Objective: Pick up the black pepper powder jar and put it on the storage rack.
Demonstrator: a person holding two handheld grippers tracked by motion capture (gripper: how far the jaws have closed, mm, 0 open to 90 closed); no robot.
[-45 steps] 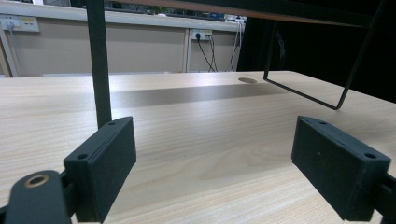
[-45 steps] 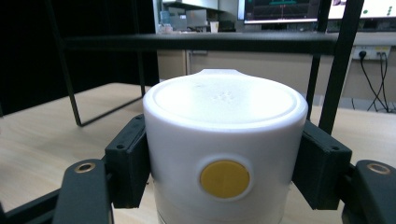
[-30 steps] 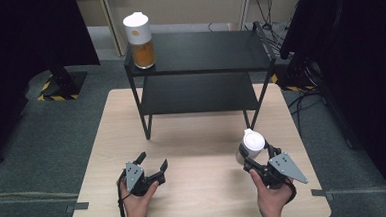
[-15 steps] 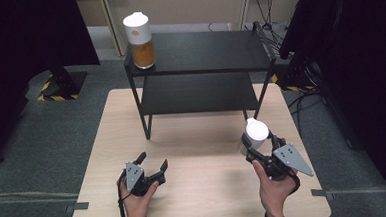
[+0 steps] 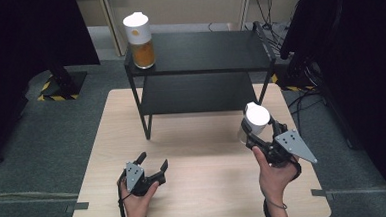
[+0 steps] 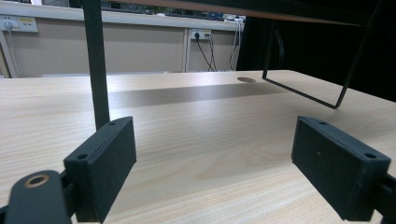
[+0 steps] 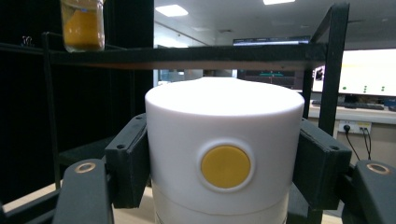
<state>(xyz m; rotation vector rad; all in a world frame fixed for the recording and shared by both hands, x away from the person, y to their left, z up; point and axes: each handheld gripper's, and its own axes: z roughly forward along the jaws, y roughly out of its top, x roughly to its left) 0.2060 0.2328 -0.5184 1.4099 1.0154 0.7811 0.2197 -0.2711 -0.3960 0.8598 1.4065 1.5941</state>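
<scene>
Right claw (image 7: 224, 177) clamps smooth white cylindrical jar (image 7: 224, 154).

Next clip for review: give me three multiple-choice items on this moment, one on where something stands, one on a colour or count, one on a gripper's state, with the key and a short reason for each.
1. Where does the jar with the orange filling stand?
A. On the top level of the black shelf
B. On the lower level of the shelf
C. On the wooden table

2. What colour is the round button on the white container held in the right gripper?
A. Blue
B. Yellow
C. Red

3. How does the left gripper stand?
A. Shut on a jar
B. Shut on a cloth
C. Open, with nothing between its jaws

Key: 1 A, the high view shows the jar at the left end of the top level. 2 B, the right gripper view shows a yellow disc on the white side. 3 C, the left gripper view shows bare tabletop between the spread jaws.
</scene>
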